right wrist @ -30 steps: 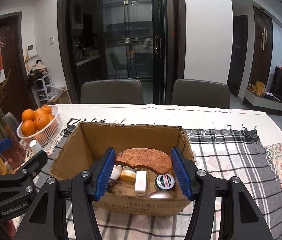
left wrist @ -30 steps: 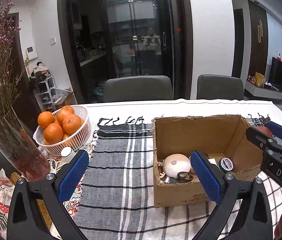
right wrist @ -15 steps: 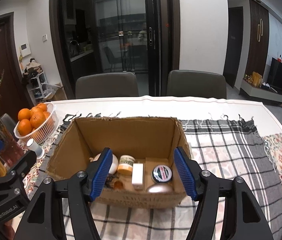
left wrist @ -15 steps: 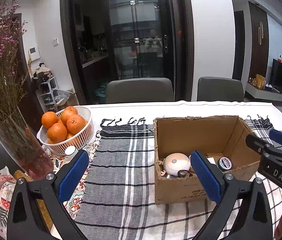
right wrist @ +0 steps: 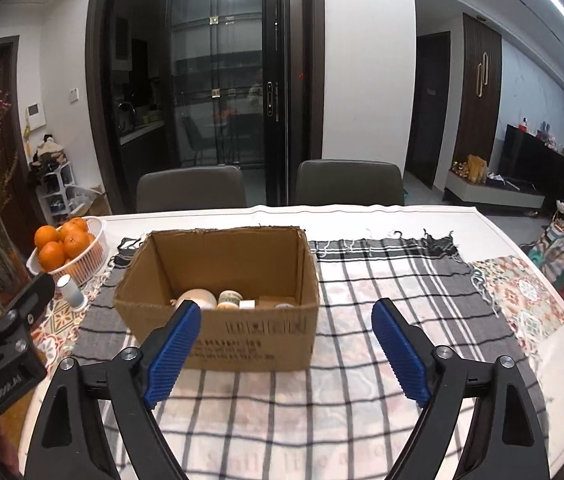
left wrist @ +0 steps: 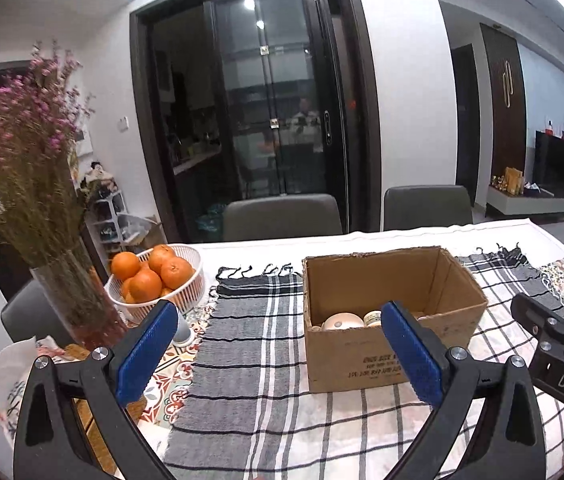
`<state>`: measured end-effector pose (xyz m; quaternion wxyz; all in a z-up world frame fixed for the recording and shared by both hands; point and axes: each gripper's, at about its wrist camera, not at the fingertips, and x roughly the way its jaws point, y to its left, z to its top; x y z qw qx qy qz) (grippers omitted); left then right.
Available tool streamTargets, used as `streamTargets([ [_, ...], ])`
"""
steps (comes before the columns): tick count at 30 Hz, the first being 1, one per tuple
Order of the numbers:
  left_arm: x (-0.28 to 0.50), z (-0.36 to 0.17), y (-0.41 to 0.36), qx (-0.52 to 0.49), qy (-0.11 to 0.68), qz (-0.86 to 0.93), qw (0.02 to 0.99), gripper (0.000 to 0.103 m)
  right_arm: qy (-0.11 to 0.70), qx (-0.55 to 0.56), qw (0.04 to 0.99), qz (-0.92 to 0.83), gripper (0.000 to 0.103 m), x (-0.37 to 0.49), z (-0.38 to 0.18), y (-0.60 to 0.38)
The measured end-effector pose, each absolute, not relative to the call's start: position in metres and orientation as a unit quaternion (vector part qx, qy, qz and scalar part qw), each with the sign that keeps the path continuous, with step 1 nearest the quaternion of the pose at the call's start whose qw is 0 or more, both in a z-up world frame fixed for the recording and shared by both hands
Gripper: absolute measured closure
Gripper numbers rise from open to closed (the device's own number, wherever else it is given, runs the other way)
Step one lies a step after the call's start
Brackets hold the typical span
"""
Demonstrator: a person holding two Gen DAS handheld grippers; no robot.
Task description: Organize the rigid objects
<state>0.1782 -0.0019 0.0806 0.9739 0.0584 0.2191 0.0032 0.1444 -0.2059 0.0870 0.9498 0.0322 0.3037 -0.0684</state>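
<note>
A dining room at night: dark glass sliding doors (right wrist: 217, 92) fill the upper middle of both views, with two grey chairs (right wrist: 191, 188) pushed in at the far edge of a white table (right wrist: 362, 214). A black-and-white checked cloth (right wrist: 394, 280) covers most of the tabletop.

The cardboard box (right wrist: 249, 332) sits on that cloth, left of centre in the right wrist view and right of centre in the left wrist view (left wrist: 394, 356). Its top is open and faces up; its long axis runs across the frame, with a printed long side turned toward the cameras. Inside, low against the near wall, lie a white domed object (right wrist: 197, 298), a small cream jar (right wrist: 229, 298) and other small pieces too hidden to name.

The left gripper (left wrist: 277, 344) hovers near the bottom of its frame, its blue pads (left wrist: 145, 352) set wide apart with nothing between them. The right gripper (right wrist: 286, 348) is likewise spread wide and empty, its left pad overlapping the box's near corner in the picture.

At mid-left, a white basket (left wrist: 191, 284) of oranges (left wrist: 145, 284) stands beside a glass vase (left wrist: 77, 304) of dried pink flowers (left wrist: 21, 128).
</note>
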Motion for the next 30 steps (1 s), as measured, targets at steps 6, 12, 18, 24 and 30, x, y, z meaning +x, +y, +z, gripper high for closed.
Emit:
streamTargets([
  [6,0.145,0.082,-0.003,0.062,0.207,-0.002,0.976,0.000,0.282,0.035,0.955,-0.085,0.011,0.102,0.094,-0.210],
  [12,0.119,0.080,-0.004,0.063,0.208,-0.016,0.976,0.000,0.264,0.026,0.960,-0.089,0.010,0.070,0.100,-0.210],
  [18,0.097,0.087,-0.001,0.057,0.195,-0.019,0.979,0.000,0.246,0.016,0.965,-0.091,0.010,0.049,0.110,-0.208],
  [24,0.084,0.089,0.003,0.053,0.195,-0.021,0.979,0.000,0.233,0.018,0.969,-0.081,0.010,0.033,0.116,-0.204],
  [30,0.078,0.084,0.007,0.049,0.200,-0.019,0.979,0.000,0.232,0.017,0.970,-0.072,0.010,0.024,0.112,-0.199],
])
